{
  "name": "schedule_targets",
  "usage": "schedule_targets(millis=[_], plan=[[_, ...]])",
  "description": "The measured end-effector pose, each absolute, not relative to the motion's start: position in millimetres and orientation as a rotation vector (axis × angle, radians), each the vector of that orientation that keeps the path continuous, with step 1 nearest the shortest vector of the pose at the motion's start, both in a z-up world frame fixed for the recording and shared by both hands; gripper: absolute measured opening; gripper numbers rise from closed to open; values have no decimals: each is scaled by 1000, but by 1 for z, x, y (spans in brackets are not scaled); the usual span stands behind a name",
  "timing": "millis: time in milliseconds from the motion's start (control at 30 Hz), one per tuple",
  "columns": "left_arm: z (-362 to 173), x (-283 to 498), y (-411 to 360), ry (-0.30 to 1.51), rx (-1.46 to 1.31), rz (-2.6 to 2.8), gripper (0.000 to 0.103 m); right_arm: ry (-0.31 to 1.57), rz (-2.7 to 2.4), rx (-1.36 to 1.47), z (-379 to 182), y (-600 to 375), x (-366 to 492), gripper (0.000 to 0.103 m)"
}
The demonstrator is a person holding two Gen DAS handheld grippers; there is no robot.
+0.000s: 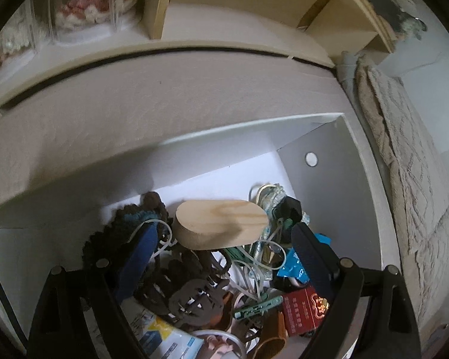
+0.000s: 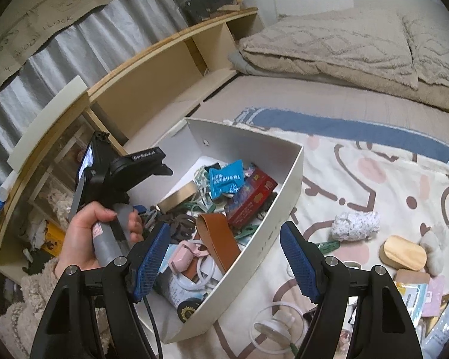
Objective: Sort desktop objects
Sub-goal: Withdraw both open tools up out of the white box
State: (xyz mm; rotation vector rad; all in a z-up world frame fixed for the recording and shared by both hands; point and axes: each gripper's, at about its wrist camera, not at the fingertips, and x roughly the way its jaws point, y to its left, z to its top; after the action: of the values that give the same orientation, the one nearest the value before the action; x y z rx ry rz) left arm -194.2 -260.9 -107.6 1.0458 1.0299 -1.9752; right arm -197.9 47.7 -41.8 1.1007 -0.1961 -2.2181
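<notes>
My left gripper [image 1: 224, 251] hangs over the white cardboard box [image 1: 329, 179], its blue-padded jaws spread wide with nothing pressed between them. Just beyond the fingertips an oval block of pale wood [image 1: 221, 221] lies on top of the clutter, clear of both pads. Around it I see a dark crocheted piece [image 1: 128, 218], a blue foil packet [image 1: 293, 264], a red printed carton [image 1: 302, 308] and a green plastic clip [image 1: 259, 305], all inside the box. From the right wrist I see the right gripper [image 2: 224, 257], its jaws partly spread and empty, poised over the near corner of the same box, which sits on a cream blanket with pink and brown cartoon print [image 2: 374, 179]. A tan leather strap [image 2: 218, 236] and a pink device [image 2: 185, 252] lie in the box close to my left-hand pad. Out on the blanket, well apart from the box, lie a second oval wooden block [image 2: 404, 252] and a crumpled white cloth [image 2: 356, 226]. The person's left hand [image 2: 95, 233] grips the handle of the left gripper beside the box.
</notes>
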Motion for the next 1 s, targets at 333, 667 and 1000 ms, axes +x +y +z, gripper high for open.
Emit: schedule_targets(millis=[333, 667, 1000], plan=[[-75, -177, -245, 972, 1020, -2082, 92, -275, -2281, 1040, -25, 71, -184, 76], [-46, -162, -214, 774, 1029, -2228, 92, -292, -2450, 963, -12, 98, -157, 87], [-23, -140, -182, 611, 1032, -2390, 99, -206, -2599, 909, -5, 111, -130, 103]])
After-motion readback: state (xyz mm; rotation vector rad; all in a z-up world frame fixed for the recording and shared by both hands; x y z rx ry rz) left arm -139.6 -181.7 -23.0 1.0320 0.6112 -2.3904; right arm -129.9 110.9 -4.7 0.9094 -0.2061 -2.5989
